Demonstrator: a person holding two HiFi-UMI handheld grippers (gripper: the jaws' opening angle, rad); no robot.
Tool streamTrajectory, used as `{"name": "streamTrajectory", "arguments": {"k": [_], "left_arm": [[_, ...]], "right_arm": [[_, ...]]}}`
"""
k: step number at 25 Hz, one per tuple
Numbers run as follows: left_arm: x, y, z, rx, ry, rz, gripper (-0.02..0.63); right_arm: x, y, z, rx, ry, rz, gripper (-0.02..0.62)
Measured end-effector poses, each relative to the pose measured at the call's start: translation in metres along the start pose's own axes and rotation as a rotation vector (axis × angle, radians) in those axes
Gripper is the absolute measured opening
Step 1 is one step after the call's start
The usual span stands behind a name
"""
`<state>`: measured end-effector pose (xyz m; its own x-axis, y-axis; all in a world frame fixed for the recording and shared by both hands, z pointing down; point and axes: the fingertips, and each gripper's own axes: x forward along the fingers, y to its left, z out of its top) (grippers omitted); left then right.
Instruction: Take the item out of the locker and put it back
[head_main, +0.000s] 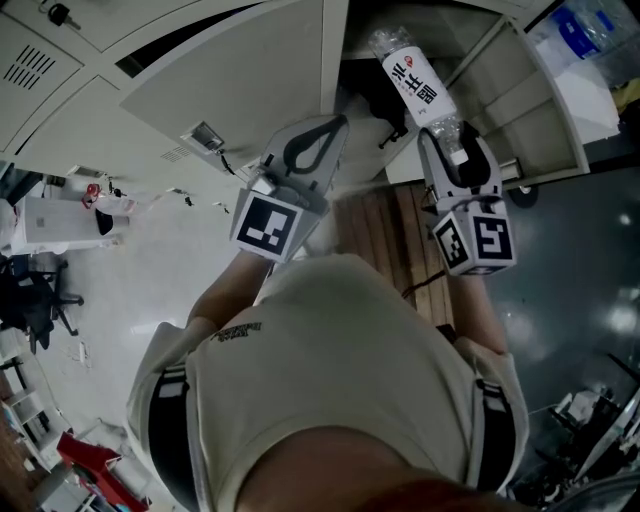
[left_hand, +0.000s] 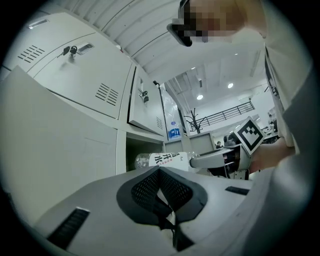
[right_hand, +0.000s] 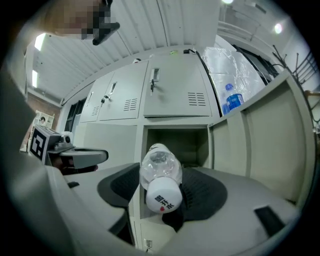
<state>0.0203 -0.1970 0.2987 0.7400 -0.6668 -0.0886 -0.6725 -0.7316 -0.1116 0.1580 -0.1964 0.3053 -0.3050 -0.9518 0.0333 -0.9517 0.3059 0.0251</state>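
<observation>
The white label (head_main: 414, 82) on the bottle (head_main: 442, 126) shows dark Chinese characters, of which "开水" is legible.

There were two grippers, the left gripper (head_main: 334, 126) and the right gripper (head_main: 455, 150). Each one carried one marker cube, so there were two: the left cube (head_main: 268, 225) and the right cube (head_main: 475, 240). Two bottles were visible, one white-labelled bottle (head_main: 413, 82) and one blue-labelled bottle (right_hand: 233, 100), the second inside one plastic bag (right_hand: 235, 70). One locker compartment (right_hand: 175, 142) was open. In the left gripper view, two sets of keys hung in locks: the near keys (left_hand: 70, 50) and the far keys (left_hand: 144, 94). There was one person (head_main: 340, 380).
</observation>
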Motion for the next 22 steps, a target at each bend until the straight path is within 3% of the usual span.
{"name": "streamTrajectory", "arguments": {"k": [6, 12, 22], "left_arm": [[0.024, 0.009, 0.002, 0.008, -0.002, 0.004, 0.012], [0.057, 0.024, 0.006, 0.029, -0.038, 0.008, 0.012], [0.11, 0.046, -0.02, -0.008, -0.005, 0.045, 0.012]], "right_arm": [[0.037, -0.01, 0.018, -0.076, -0.036, -0.015, 0.27], [0.084, -0.018, 0.028, -0.066, -0.044, -0.033, 0.27], [0.168, -0.035, 0.004, -0.075, 0.029, -0.083, 0.27]]}}
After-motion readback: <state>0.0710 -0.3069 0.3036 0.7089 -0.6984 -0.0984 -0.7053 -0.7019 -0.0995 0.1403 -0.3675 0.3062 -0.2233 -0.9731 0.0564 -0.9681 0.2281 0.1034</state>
